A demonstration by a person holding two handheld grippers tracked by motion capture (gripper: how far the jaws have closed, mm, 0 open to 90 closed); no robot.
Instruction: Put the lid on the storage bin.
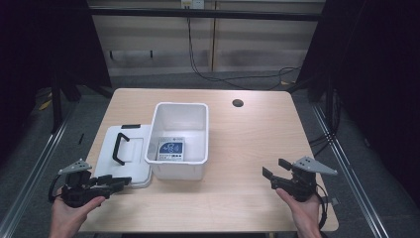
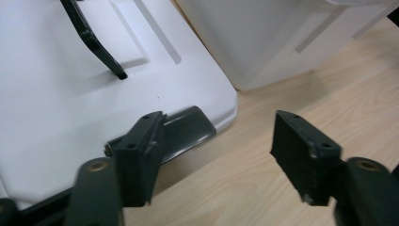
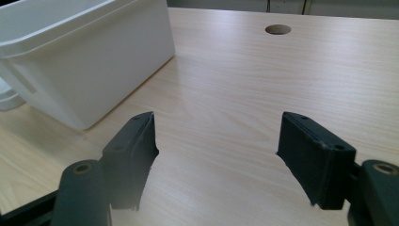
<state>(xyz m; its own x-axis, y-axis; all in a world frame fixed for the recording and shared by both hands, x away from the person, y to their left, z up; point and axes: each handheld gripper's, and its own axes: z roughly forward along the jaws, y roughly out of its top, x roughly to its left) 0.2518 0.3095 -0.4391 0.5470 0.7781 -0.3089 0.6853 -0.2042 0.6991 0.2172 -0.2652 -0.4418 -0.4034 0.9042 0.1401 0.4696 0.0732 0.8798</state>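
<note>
High view shows the surface (image 1: 247,148) with a white bin (image 1: 179,139) near its middle, a small printed box (image 1: 171,149) lying on the bin's floor. The bin's lid (image 1: 124,156) lies flat just left of it, black handle (image 1: 119,148) up, long axis running away from me. My left tongs (image 1: 116,182) sit at the lid's near corner, jaws apart, one beside its dark latch (image 2: 188,129). My right tongs (image 1: 275,173), also apart and empty, hover well right of the bin. I judge the left hand nearer the lid.
</note>
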